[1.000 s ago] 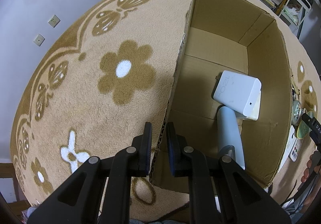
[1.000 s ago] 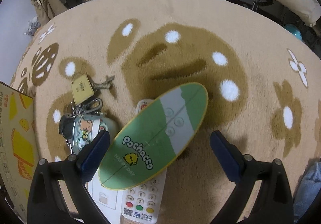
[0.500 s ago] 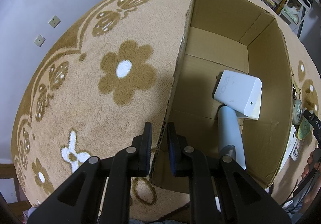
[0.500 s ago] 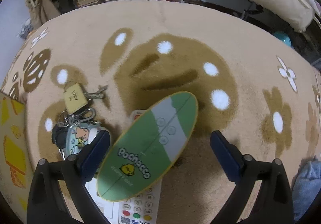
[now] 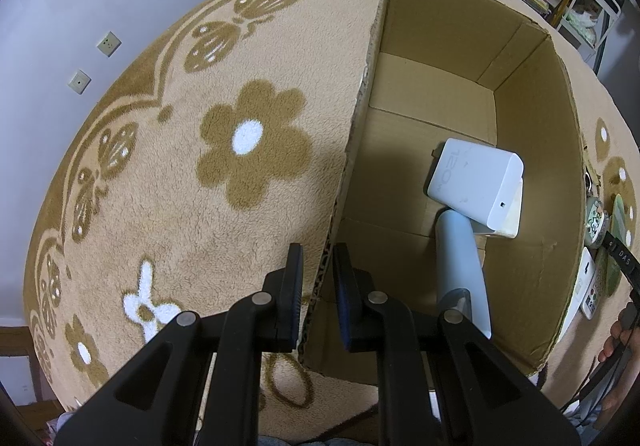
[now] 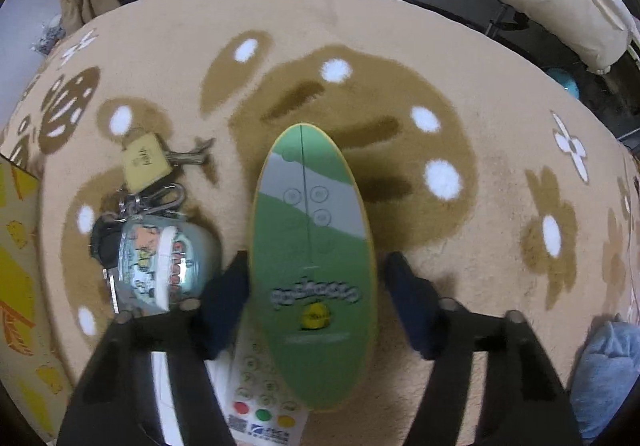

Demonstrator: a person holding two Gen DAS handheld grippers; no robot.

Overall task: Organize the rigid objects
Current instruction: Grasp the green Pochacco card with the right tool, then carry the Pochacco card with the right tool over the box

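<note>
My left gripper (image 5: 318,258) is shut on the near side wall of the open cardboard box (image 5: 352,134), one finger inside and one outside. In the box lie a white charger block (image 5: 472,182) and a pale blue cylinder (image 5: 460,254). In the right wrist view a green oval board (image 6: 312,246) with a cartoon logo rests on the rug, partly on a white remote (image 6: 260,406). My right gripper (image 6: 316,278) straddles the board and its jaws are closing. The left pad is at the board's edge; a narrow gap shows at the right pad.
Left of the board lie a brass padlock with keys (image 6: 146,162) and a round printed tin on a key ring (image 6: 160,262). The box's yellow-printed outer side (image 6: 16,246) is at far left. A blue cloth (image 6: 608,366) lies at right, with shelves and clutter beyond the rug.
The right gripper's jaws have narrowed from wide open around the green board, which now lies lengthwise between the fingers. The left gripper and box have not moved.
</note>
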